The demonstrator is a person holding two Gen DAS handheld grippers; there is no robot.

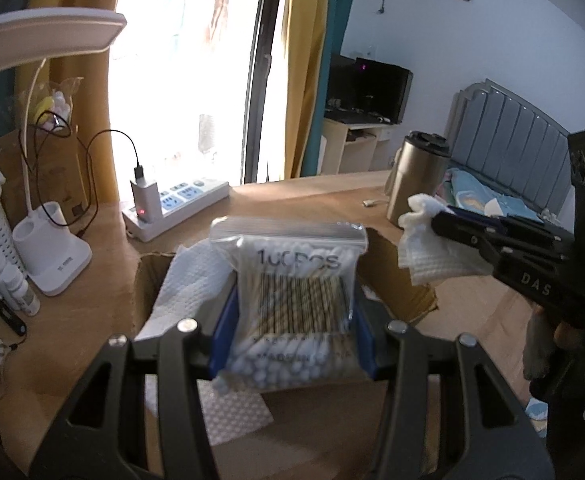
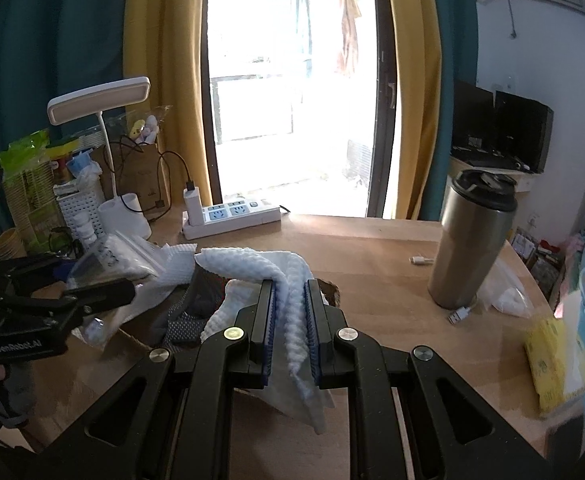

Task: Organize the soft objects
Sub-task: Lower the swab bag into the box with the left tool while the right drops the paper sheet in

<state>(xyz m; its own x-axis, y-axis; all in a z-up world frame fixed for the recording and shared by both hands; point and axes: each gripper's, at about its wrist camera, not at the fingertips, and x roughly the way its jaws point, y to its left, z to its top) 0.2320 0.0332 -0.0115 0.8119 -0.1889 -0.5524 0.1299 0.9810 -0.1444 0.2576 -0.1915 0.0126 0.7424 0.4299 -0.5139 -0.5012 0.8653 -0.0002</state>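
the left gripper (image 1: 292, 320) clamps partway closed and tilts downward, while the right gripper (image 2: 290, 320) pinches tight beside it.

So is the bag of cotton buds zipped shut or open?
Shut, it seems. The zip strip along the top of the bag of cotton buds lies flat and straight, and the left gripper holds it by its sides.

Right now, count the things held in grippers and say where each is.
2. The bag of cotton swabs sits between the left gripper fingers above the cardboard box; the white textured cloth is clamped in the right gripper.
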